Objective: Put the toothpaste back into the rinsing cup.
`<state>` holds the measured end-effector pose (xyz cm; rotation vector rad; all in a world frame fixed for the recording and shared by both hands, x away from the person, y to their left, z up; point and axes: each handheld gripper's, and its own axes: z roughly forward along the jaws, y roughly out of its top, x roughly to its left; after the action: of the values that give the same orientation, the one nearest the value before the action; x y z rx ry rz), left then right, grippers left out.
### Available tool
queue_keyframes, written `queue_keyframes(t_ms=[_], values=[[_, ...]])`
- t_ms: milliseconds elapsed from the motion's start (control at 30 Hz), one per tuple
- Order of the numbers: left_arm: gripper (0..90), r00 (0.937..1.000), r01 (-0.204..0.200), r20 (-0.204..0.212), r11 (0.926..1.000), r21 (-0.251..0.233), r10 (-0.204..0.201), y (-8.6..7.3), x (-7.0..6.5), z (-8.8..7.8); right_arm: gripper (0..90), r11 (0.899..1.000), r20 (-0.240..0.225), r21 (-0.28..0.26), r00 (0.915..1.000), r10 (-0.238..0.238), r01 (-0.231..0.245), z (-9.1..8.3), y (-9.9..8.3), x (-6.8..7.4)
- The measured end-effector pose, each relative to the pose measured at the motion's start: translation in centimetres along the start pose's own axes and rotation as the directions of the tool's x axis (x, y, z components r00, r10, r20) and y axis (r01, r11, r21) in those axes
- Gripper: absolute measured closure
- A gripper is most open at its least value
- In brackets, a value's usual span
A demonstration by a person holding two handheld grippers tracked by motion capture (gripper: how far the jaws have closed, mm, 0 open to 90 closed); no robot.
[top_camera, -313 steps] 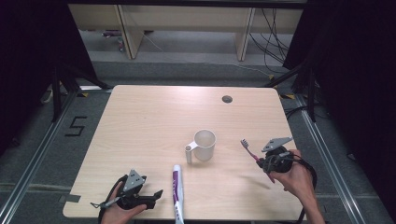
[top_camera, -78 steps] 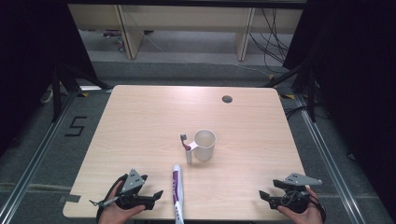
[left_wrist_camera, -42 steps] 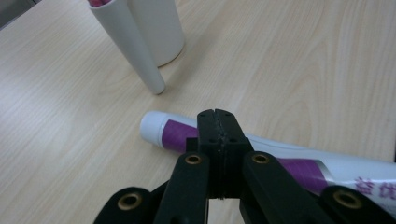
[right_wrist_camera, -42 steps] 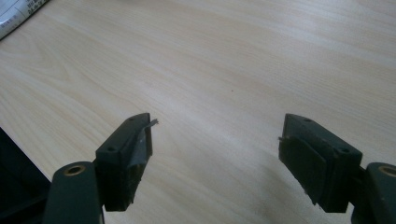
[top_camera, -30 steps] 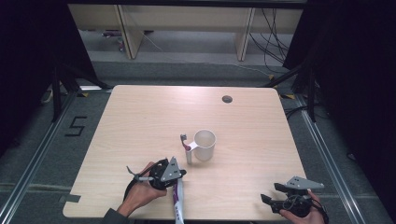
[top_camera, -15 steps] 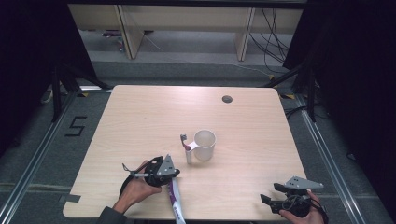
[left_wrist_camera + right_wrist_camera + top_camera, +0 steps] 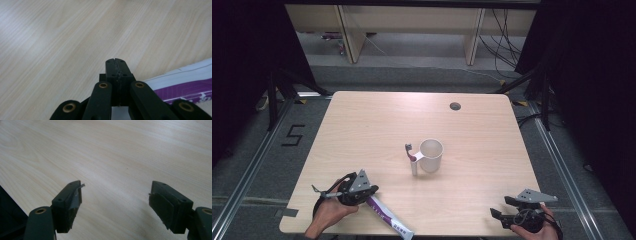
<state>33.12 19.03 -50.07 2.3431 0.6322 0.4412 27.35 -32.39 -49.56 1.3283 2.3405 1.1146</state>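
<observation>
Pale wooden surface [image 7: 362, 130] bears my pressed-together left tongs [image 7: 373, 190] beside the purple tube [image 7: 387, 219] at seven o'clock, right tongs [image 7: 500, 207] spread empty.

Toothpaste tube [image 7: 387, 218] upper end hidden under left gripper [image 7: 368, 191], cut off by the left gripper view's right edge.

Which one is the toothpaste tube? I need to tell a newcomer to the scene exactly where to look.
Start at the wooden table and find the white mug near its middle. Go from there to the near edge, where the left gripper, jaws shut, sits beside the toothpaste tube. It lies flat and is long, white with a purple stripe, unlike the upright mug.
</observation>
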Motion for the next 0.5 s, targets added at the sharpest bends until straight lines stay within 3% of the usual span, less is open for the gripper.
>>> queue_keyframes(t_ms=[200,233,333,367,467,500], values=[[89.6,0.9999,0.010,-0.005,0.9999,0.012,-0.010,-1.2,-0.2,-1.2,27.0,1.000,-0.003,0.006,1.0000,-0.001,0.001,0.1,0.1,0.0],[89.6,0.9999,0.003,-0.014,0.9998,0.018,-0.003,-1.4,-0.3,-1.4,27.0,0.999,0.011,0.003,0.9994,-0.033,0.033,0.1,0.1,-0.2],[89.5,0.9999,0.011,-0.005,0.9998,0.019,-0.011,-1.6,-0.6,-1.7,27.0,1.000,-0.003,0.002,0.9996,-0.026,0.026,0.2,0.1,-0.1],[89.4,0.9999,-0.006,-0.014,0.9994,0.033,0.006,-1.7,-0.5,-1.8,27.0,1.000,-0.005,0.002,0.9997,-0.025,0.025,0.2,0.1,-0.1],[88.9,0.9998,-0.008,-0.016,0.9997,0.022,0.008,-1.9,-0.6,-2.0,27.0,0.999,0.009,-0.002,0.9994,-0.033,0.033,0.1,0.2,-0.1],[88.6,0.9996,-0.013,-0.023,0.9996,0.025,0.014,-1.9,-0.6,-2.1,27.0,1.000,0.004,0.004,1.0000,-0.007,0.007,0.2,0.1,0.1]])
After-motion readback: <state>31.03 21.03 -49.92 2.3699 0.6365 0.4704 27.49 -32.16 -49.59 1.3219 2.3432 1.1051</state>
